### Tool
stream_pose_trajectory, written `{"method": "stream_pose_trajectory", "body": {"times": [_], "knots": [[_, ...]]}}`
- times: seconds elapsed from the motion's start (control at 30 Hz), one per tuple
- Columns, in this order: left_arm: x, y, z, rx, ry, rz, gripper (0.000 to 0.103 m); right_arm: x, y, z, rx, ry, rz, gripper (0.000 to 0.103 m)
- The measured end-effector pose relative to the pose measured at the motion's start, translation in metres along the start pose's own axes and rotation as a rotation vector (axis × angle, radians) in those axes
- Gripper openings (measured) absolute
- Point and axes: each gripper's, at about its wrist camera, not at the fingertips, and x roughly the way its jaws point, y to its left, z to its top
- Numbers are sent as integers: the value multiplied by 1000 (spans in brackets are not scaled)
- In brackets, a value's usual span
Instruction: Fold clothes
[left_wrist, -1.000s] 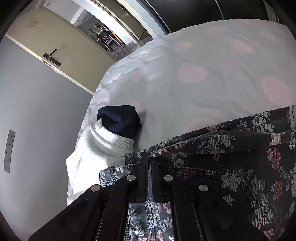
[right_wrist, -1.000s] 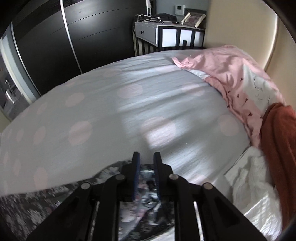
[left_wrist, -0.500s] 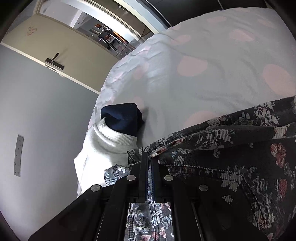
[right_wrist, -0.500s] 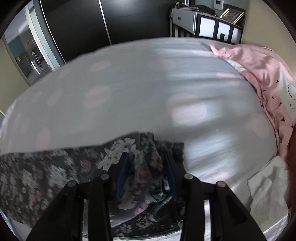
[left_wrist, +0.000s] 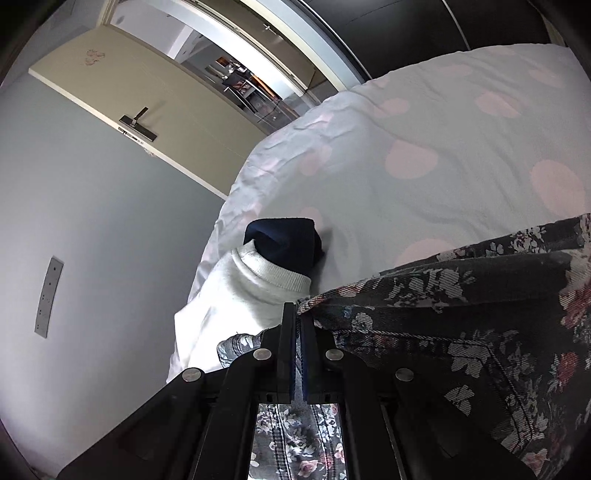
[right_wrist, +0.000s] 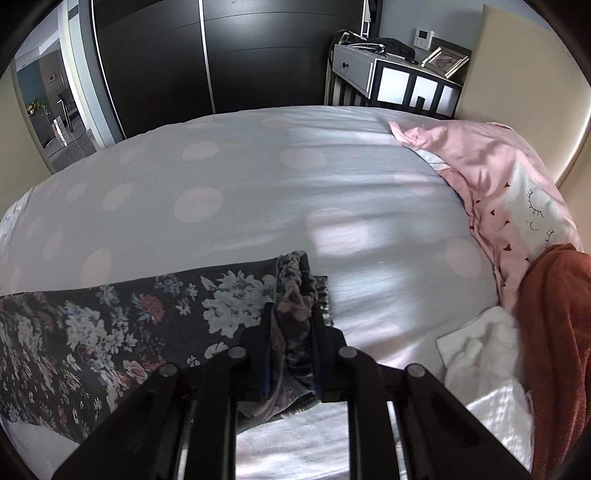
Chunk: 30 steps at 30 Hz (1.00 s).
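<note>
Left gripper (left_wrist: 297, 314): jaws nearly together, pinching a thin edge of the floral garment (left_wrist: 461, 332) at their tips.
Right gripper (right_wrist: 291, 317): jaws set a little apart, clamped on a bunched, gathered end of the floral garment (right_wrist: 110, 317).
Floral garment: dark denim-like cloth with pale and red flowers, stretched across the near edge of the bed (right_wrist: 258, 192) between the two grippers; a stitched seam shows in the left wrist view.
Bed: pale cover with large pink dots.
White sweatshirt (left_wrist: 236, 295): lies at the bed's edge just beside the left gripper, with a dark navy piece (left_wrist: 284, 240) at its ribbed collar.
Pink bedding (right_wrist: 498, 184): on the right side of the bed, printed with closed-eye lashes and small hearts.
Rust cloth (right_wrist: 554, 314): beside the pink bedding, next to a white cloth (right_wrist: 484, 354).
Writing: no readable brand or label on any item.
</note>
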Motion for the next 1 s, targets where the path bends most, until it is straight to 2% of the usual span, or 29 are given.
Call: {"method": "stream_pose_trajectory", "body": {"times": [0.1,0.23,0.5,0.6,0.67,0.77,0.83,0.9,1.0], "knots": [[-1,0,6,0,-10,16,2,5,7,4,3,20,-37,16],[11,-13,17,28,-5,28,2,33,6,10,27,69,-75,16],[45,-50,27,91,39,49,4,74,4,5,40,139,-74,16],[49,-60,22,119,41,72,5,80,-4,3,67,155,-30,17],[47,-63,18,144,37,81,6,79,-14,2,100,160,40,19],[37,-55,13,137,30,33,18,72,-37,-2,198,158,162,21],[28,-47,12,122,26,-9,34,69,-50,-6,254,180,253,26],[18,-39,10,116,19,-34,34,65,-58,-13,255,208,312,27],[-1,-27,6,112,5,-49,34,55,-62,-21,224,205,309,28]]}}
